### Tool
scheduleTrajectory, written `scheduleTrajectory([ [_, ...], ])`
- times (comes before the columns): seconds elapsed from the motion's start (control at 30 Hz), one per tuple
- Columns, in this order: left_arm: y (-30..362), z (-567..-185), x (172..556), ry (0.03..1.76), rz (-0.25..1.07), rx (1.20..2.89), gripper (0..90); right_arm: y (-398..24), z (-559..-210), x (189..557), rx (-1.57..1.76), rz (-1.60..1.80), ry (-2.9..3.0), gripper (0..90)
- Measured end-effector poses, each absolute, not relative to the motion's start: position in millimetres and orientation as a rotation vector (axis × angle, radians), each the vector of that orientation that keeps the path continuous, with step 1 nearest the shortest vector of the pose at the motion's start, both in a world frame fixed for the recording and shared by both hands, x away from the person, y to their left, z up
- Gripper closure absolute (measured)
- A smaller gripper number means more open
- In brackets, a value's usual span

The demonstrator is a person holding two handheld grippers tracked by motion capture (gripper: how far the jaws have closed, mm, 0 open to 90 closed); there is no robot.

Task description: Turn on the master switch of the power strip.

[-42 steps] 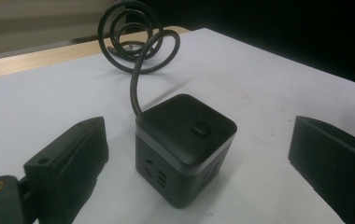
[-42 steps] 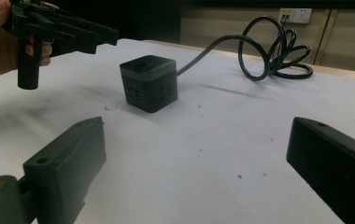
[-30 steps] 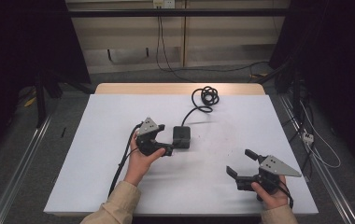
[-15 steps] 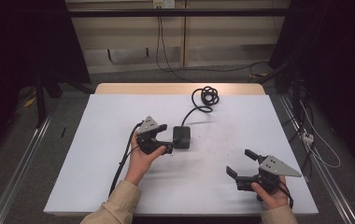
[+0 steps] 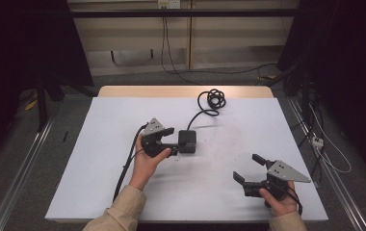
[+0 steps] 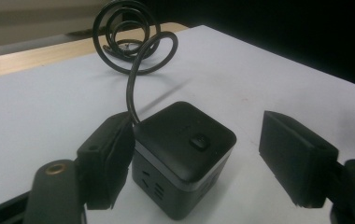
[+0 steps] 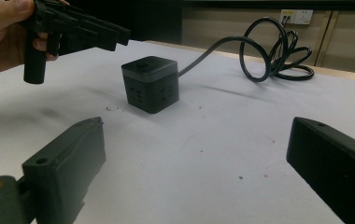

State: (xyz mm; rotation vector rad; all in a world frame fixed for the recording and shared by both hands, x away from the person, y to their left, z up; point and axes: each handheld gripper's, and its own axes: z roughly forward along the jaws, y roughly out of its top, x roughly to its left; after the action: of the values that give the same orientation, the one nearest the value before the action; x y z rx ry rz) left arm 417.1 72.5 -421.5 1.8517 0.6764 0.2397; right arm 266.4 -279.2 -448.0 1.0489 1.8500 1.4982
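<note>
White table (image 5: 99,173) fills the mid of the high view. Black cube power strip (image 5: 188,141) sits near the table's centre, its black cable (image 5: 213,102) running back to a loose coil near the far edge. Left gripper (image 5: 170,143) is at the cube; jaws have just been closing, cube between them. In the left gripper view one pad (image 6: 108,158) is right at the cube's side, other pad well off it, so no grip yet. Right gripper (image 5: 249,168) rests near the front right edge, jaws wide apart w/ nothing between, well apart from the cube.
</note>
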Motion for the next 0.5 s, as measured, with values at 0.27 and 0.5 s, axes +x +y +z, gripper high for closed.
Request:
scheduleTrajectory([
  [0.27, 68.7, -419.8, 419.1, 0.671, 0.212, 1.860, 45.6, -278.9, -448.1, 266.4, 1.046, 1.499, 1.855, 3.9],
  [0.5, 67.5, -420.6, 421.4, 0.673, 0.198, 1.861, 54.5, -279.3, -448.1, 266.4, 1.047, 1.499, 1.852, 3.9],
])
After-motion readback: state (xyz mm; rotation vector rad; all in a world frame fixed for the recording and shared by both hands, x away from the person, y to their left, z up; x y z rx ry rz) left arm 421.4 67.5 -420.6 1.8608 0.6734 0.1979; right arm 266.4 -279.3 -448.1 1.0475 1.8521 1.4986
